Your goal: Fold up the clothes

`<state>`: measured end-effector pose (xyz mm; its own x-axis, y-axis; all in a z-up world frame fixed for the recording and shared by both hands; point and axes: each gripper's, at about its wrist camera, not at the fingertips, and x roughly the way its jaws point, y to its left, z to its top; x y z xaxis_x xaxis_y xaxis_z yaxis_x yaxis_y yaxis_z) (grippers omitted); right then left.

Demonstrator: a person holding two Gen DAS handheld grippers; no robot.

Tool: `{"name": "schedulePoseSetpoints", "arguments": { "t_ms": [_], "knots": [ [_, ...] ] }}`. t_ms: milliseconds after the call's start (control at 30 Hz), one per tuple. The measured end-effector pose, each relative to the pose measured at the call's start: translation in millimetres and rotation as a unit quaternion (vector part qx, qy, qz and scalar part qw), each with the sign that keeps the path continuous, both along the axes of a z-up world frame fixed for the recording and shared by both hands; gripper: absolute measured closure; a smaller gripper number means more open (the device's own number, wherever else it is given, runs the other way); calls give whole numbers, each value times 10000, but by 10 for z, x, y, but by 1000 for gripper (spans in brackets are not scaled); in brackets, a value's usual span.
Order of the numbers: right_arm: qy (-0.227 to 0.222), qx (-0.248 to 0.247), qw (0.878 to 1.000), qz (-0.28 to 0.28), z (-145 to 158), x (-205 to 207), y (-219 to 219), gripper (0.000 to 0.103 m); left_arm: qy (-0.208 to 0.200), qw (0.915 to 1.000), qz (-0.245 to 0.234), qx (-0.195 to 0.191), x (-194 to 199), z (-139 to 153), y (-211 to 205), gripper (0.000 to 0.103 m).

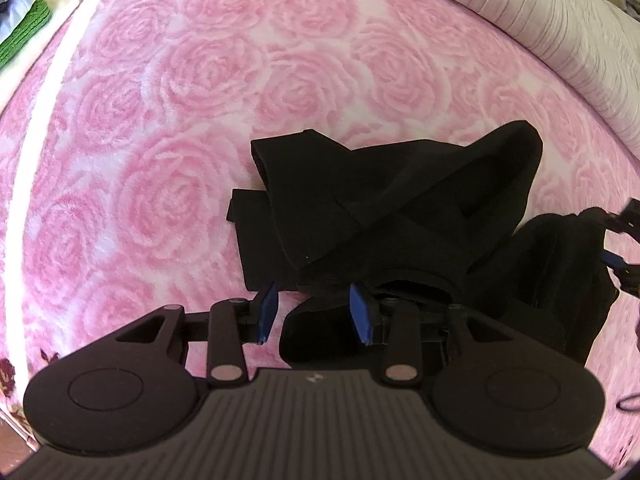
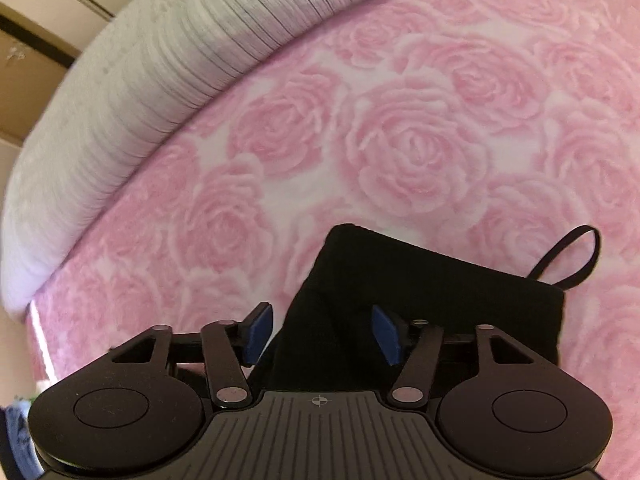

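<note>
Looking down both sets of fingers, I am seeing the pink rose-patterned blanket (image 1: 168, 128) filling nearly everything ahead of and beside them. Beyond the fingers, a grey ribbed cover (image 2: 132, 92) is curving along the blanket's far edge in the right wrist view; in the left wrist view it is lying off to the upper right.

The black garment (image 1: 400, 200) is lying crumpled on the blanket, directly ahead of my left gripper (image 1: 314, 312) and spreading off to its right. One folded flap is crossing over another just past the fingertips, and a rounded edge of the cloth is sitting between the two blue pads (image 1: 267, 312). The pads are standing apart and are not pressing on the cloth, so I am reading this gripper as spread and holding nothing.

My right gripper (image 2: 322, 334) is hovering over another part of the same dark cloth, which is running from between the fingers out to their right. Its fingers (image 2: 258, 332) are spread wide, and no pad is pinching the fabric. A thin black loop (image 2: 576, 258) is sticking out from the cloth's far right corner.

Far to the left of my left fingers, a small stack of folded clothes (image 1: 24, 28), blue on green, is sitting at the blanket's edge.
</note>
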<state>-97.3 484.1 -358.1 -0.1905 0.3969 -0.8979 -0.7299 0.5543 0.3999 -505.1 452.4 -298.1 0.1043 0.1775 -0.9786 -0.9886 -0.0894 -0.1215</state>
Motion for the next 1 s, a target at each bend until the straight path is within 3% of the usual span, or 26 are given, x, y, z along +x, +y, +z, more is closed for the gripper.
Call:
{"name": "schedulePoseSetpoints", "arguments": {
  "t_ms": [67, 100, 133, 300, 467, 567, 633, 667, 700, 867, 1000],
  "knots": [
    [-35, -126, 9999, 0, -94, -3, 21, 47, -9, 9999, -160, 39, 7, -20, -36, 68],
    [-104, -166, 9998, 71, -103, -12, -4, 81, -7, 9996, -270, 59, 15, -35, -61, 68],
    [-173, -193, 9996, 127, -104, -18, -38, 101, 53, 9991, -414, 82, 35, -59, -93, 68],
    [-478, -95, 9988, -47, 133, 113, -520, 102, 388, 9928, -1126, 113, 152, -257, -250, 68],
    [-650, -201, 9955, -652, 387, 426, -1289, 102, 439, 9922, -1160, 147, 136, -539, -223, 68],
    [-609, -277, 9927, -1004, 461, 582, -1682, 102, 223, 9911, -1304, 163, 166, -718, -186, 69],
    [-543, -337, 9901, -1252, 493, 672, -1855, 102, 51, 9902, -1386, 134, 193, -791, -182, 77],
    [-488, -340, 9885, -1394, 506, 709, -1945, 102, -13, 9900, -1400, 166, 203, -799, -189, 92],
    [-425, -331, 9867, -1534, 522, 745, -2028, 102, -79, 9898, -1410, 197, 211, -804, -194, 100],
    [255, 325, 9760, -2138, 786, 924, -2132, 102, -507, 9913, -820, 901, 12, -236, 114, 100],
    [685, 1297, 9612, -2337, 1255, 1098, -1758, 102, -488, 9815, -612, 1744, -32, 553, 762, 100]
  ]
}}
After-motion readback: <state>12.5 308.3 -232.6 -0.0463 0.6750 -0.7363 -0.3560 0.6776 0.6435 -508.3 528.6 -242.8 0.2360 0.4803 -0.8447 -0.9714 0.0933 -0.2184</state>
